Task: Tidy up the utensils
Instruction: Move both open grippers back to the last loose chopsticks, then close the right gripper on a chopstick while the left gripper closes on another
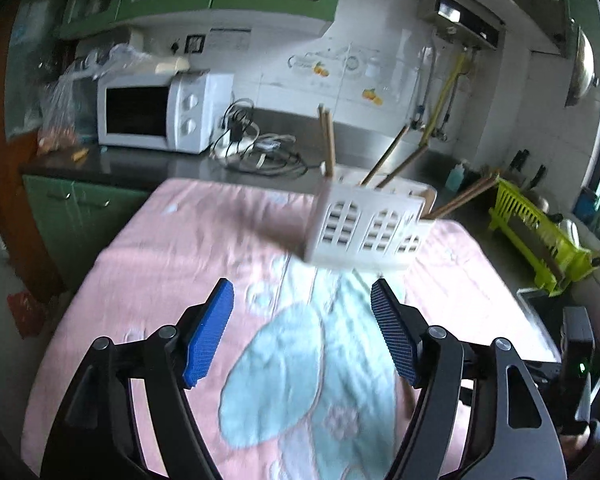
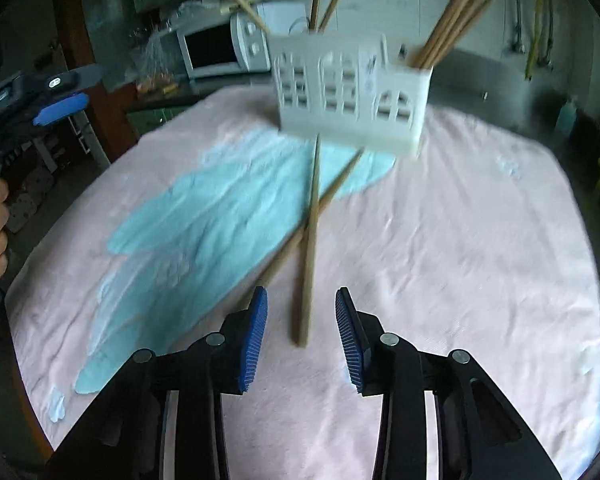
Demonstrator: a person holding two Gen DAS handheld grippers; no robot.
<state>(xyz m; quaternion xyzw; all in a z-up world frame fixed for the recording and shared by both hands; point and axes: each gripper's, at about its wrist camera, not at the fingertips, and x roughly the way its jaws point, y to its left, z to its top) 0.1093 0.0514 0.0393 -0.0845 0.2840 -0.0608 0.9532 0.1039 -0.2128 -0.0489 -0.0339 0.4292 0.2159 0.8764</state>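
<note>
A white slotted utensil holder stands on the pink and blue cloth, with wooden chopsticks leaning in its compartments. Two loose wooden chopsticks lie crossed on the cloth in front of the holder. My right gripper is open, just above the near ends of the loose chopsticks, with one chopstick end between its pads. My left gripper is open and empty above the cloth, short of the holder. The other hand-held gripper shows at the left edge of the right wrist view.
The cloth-covered table stands in a kitchen. A white microwave and tangled cables sit on the counter behind. A yellow-green dish rack stands at the right by the sink.
</note>
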